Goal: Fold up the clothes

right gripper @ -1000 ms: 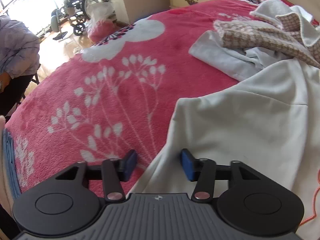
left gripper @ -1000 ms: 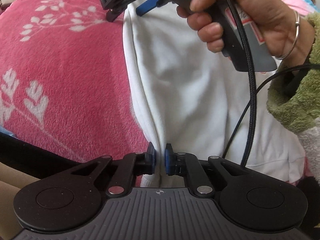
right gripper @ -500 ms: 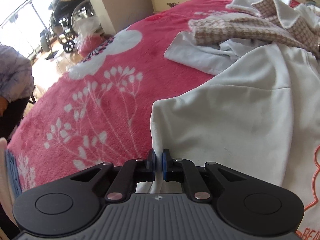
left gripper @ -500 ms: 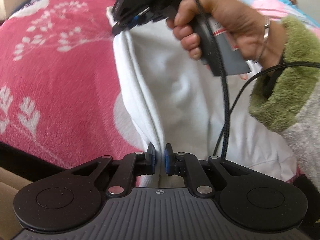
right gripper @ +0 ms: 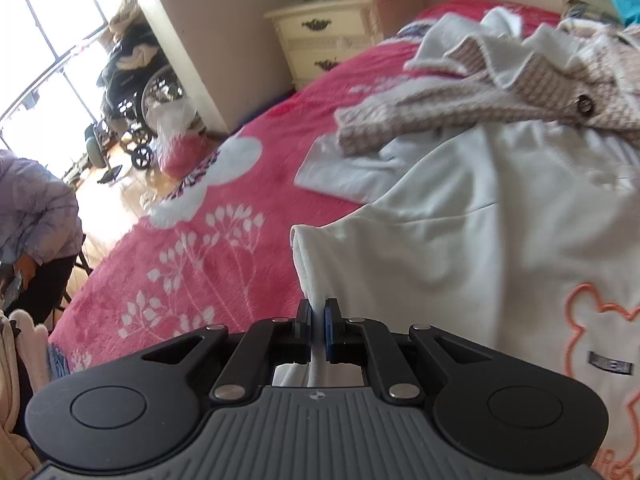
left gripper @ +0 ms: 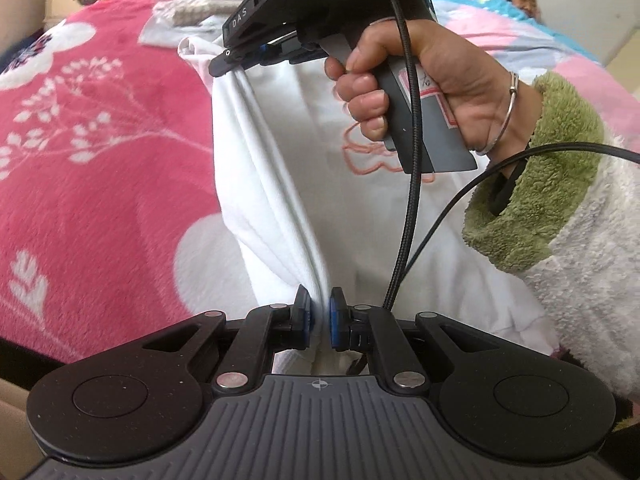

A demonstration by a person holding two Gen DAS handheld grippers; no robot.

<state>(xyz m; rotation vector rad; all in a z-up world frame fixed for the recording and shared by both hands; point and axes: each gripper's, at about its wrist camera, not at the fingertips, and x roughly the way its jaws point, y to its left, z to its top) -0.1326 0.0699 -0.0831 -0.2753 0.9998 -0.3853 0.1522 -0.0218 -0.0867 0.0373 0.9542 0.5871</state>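
Left wrist view: the left hand-held gripper [left gripper: 319, 322] is clamped on a bunched edge of the white sweatshirt [left gripper: 280, 184], its blue pads pinching gathered folds at the near end. Farther along the same edge, the right hand-held gripper [left gripper: 256, 54] is closed on the cloth too, held in the person's right hand [left gripper: 420, 92], with a green and white fleece sleeve [left gripper: 560, 208] behind it. In the right wrist view that hand-held gripper [right gripper: 318, 330] shows its pads pressed together on a thin fold of white fabric.

The sweatshirt lies on the bed's pink flowered blanket [left gripper: 100, 160], its left edge raised and stretched between the two grips, an orange bear outline [right gripper: 600, 320] on the right part. A checked beige garment [right gripper: 480, 92] is heaped on the far end, overlapping it.

The cloth looks soft, light and limp; it will sag wherever unsupported and may slip from a shallow pinch. Holding it at two well-spaced points on a seam or hem, as here, should keep the fold line straight.
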